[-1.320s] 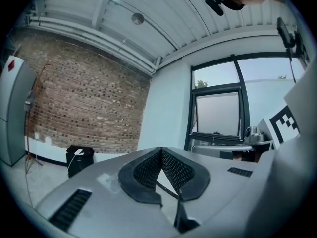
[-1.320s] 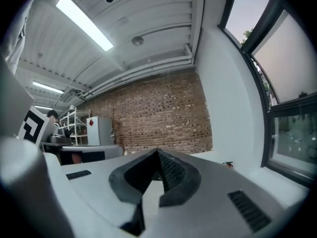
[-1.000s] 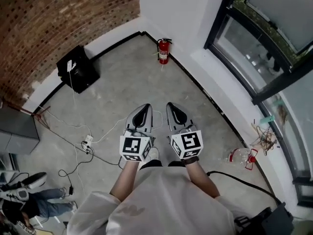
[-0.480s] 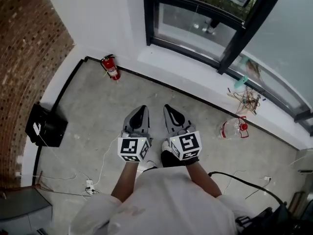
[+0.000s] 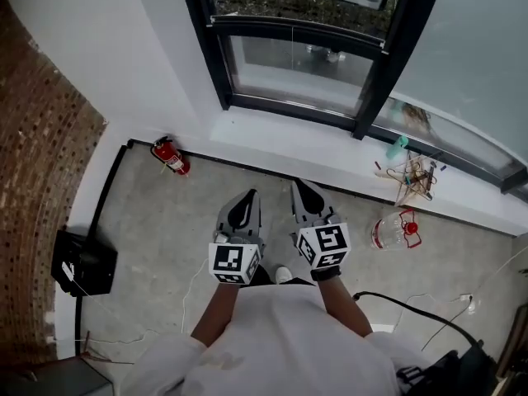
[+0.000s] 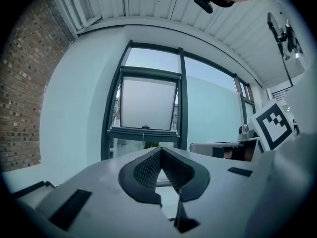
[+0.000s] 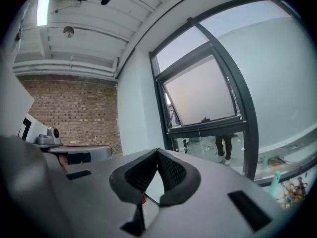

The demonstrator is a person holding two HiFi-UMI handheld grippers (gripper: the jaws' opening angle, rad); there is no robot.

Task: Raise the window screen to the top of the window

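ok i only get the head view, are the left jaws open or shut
Observer: In the left gripper view the left gripper has its jaws together, with nothing between them.
Operator: and the right
Observer: In the right gripper view the right gripper is the same: jaws together, empty.
Operator: how high does the window go
Observer: In the left gripper view the window frame ends a little below the ceiling.
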